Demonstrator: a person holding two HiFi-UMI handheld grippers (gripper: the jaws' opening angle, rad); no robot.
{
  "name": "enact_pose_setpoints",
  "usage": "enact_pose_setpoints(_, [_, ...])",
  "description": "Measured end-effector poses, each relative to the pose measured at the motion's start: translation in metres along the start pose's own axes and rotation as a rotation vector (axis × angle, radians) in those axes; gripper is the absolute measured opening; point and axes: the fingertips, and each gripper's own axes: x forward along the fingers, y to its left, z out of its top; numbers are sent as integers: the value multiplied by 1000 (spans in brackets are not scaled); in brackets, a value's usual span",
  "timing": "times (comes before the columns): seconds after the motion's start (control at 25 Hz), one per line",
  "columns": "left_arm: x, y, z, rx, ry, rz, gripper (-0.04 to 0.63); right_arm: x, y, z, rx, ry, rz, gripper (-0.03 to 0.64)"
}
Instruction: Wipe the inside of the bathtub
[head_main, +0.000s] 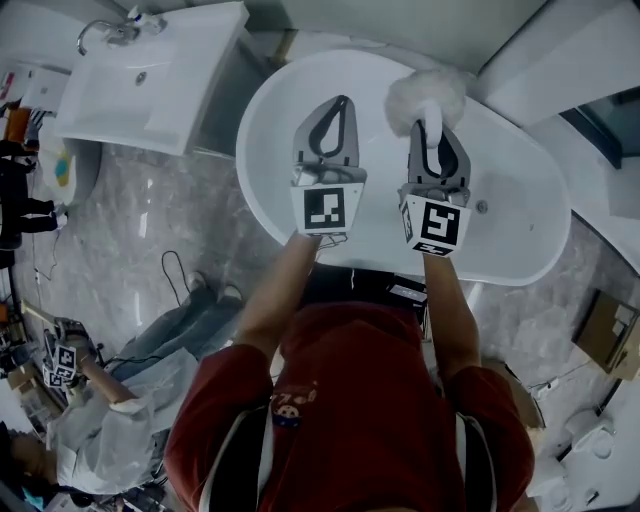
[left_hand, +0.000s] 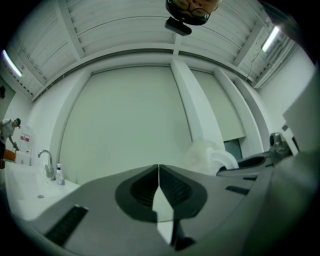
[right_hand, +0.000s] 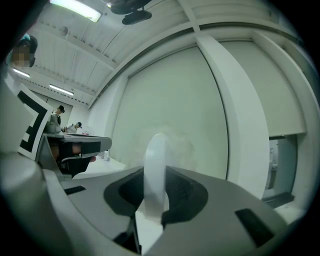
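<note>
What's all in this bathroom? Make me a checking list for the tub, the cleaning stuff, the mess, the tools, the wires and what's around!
Surface: white bathtub, inside bare.
Job's things: fluffy white duster over the tub's far rim.
Clutter: cardboard box on the floor, right of the tub.
Tools: left tool shut, empty; right tool shut on the duster's handle.
Cables: thin dark cable looped on the floor.
Surroundings: white sink with faucet; another person down on the floor.
</note>
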Motion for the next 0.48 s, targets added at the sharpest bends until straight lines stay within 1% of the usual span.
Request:
enact_pose_setpoints(0.08, [6, 16, -16, -1, 14, 4, 17, 16, 7, -11, 11, 14, -7, 94])
enact_pose_setpoints(0.2, [17, 40, -37, -26, 3, 6, 17, 42, 22, -32, 28, 56, -13, 94])
enact_pose_setpoints(0.28, [22, 54, -51, -30, -1, -2, 17, 56, 34, -49, 25, 95, -10, 94])
enact_pose_setpoints(0.36, [29, 63, -67, -23, 5, -18, 17, 70, 43, -65, 15, 120, -6, 94])
enact_pose_setpoints(0.48, [39, 67, -90, -23, -9, -32, 17, 88, 48, -92, -1, 146, -3, 94])
